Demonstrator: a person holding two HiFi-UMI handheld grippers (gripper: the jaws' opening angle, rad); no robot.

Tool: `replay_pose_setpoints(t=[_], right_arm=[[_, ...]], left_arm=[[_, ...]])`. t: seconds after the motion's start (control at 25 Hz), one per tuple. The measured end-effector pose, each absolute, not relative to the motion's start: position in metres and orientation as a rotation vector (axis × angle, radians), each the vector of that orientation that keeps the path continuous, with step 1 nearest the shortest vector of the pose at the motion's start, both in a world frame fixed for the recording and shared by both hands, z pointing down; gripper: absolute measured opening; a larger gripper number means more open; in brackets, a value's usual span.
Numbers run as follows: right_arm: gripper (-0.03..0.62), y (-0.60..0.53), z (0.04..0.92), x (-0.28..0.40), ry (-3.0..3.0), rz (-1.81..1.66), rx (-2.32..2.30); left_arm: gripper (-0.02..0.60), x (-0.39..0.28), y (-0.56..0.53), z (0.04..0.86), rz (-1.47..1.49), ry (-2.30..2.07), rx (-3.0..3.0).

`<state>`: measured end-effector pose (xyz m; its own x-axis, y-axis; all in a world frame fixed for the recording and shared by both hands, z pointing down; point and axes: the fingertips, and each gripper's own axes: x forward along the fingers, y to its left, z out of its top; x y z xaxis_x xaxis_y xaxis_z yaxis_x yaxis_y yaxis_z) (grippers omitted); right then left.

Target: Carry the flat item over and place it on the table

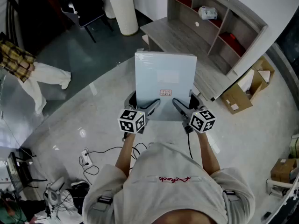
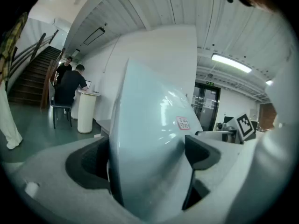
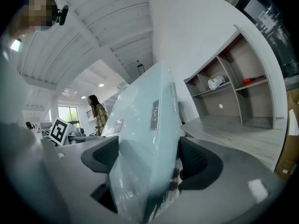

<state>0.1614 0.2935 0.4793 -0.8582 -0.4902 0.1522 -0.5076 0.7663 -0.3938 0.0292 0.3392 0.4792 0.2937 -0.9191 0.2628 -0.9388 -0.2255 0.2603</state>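
Note:
The flat item is a pale blue box (image 1: 165, 80) wrapped in shiny film, with a small red-printed label near its close edge. It is held out level in front of the person, above the floor. My left gripper (image 1: 148, 107) is shut on the near left corner of the box (image 2: 149, 120), with dark pads (image 2: 89, 164) on both faces. The near right corner is clamped the same way by my right gripper (image 1: 181, 107), whose pads (image 3: 198, 164) press on the box (image 3: 145, 139). A grey wood-grain table (image 1: 175, 38) lies ahead, beyond the box's far edge.
An open shelf unit (image 1: 219, 20) stands behind the table. A white cylindrical stand (image 1: 124, 8) and a chair (image 1: 81, 15) are ahead left. Cardboard boxes (image 1: 243, 94) sit at the right, cables and a power strip (image 1: 91, 158) on the floor at the left. A person in white trousers (image 1: 42, 80) stands left.

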Motion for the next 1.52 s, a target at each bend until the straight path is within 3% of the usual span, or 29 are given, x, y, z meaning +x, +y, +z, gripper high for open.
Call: replay_pose_setpoints(t=[1.52], right_arm=[[0.410, 0.276, 0.490, 0.233, -2.915, 0.708, 0.766]], left_arm=[[0.511, 0.103, 0.326, 0.489, 0.075, -1.701, 2.169]])
